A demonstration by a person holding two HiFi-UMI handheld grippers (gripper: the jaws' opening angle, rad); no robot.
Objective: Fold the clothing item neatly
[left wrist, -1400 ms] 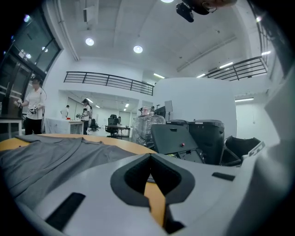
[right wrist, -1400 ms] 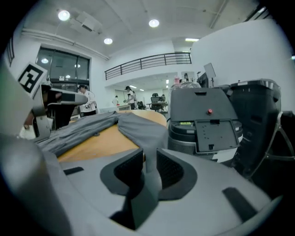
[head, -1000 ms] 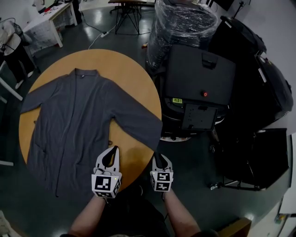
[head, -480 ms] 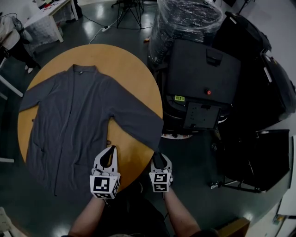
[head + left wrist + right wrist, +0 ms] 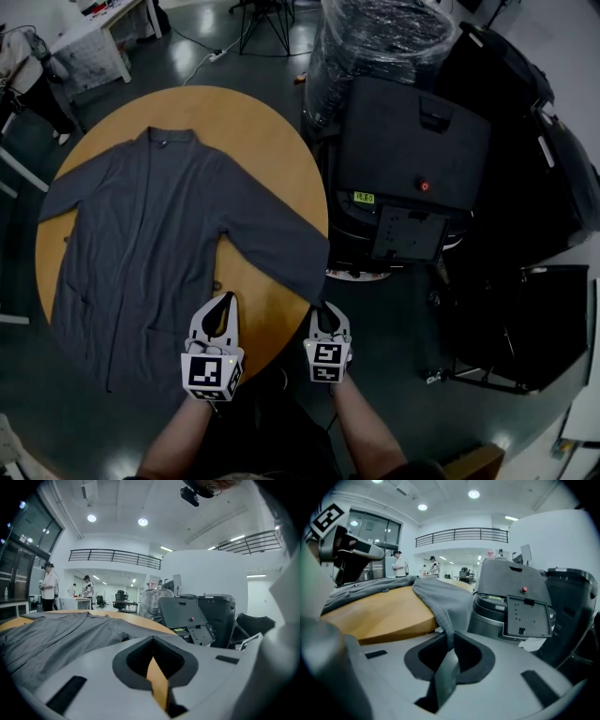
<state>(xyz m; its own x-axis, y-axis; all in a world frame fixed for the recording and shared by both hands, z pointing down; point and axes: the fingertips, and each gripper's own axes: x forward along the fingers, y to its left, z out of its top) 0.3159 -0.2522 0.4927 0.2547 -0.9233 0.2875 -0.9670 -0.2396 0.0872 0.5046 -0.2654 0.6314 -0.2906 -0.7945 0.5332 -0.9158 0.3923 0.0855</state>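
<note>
Head view gives us the grey cardigan (image 5: 141, 234) spread flat, front open, across the round desk (image 5: 253, 141), with one sleeve (image 5: 281, 248) reaching the near right edge. In the right gripper view we see the right gripper (image 5: 449, 648) with its jaws just closing, pinched on that sleeve's end. Our left gripper (image 5: 223, 305) sits over the near edge, jaws together, holding nothing.

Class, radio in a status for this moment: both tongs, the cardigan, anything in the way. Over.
Left tongs shut, empty, at table edge. Right tongs just closed onto sleeve cuff. Cardigan spread flat, unfolded. Black cart close beside.
</note>
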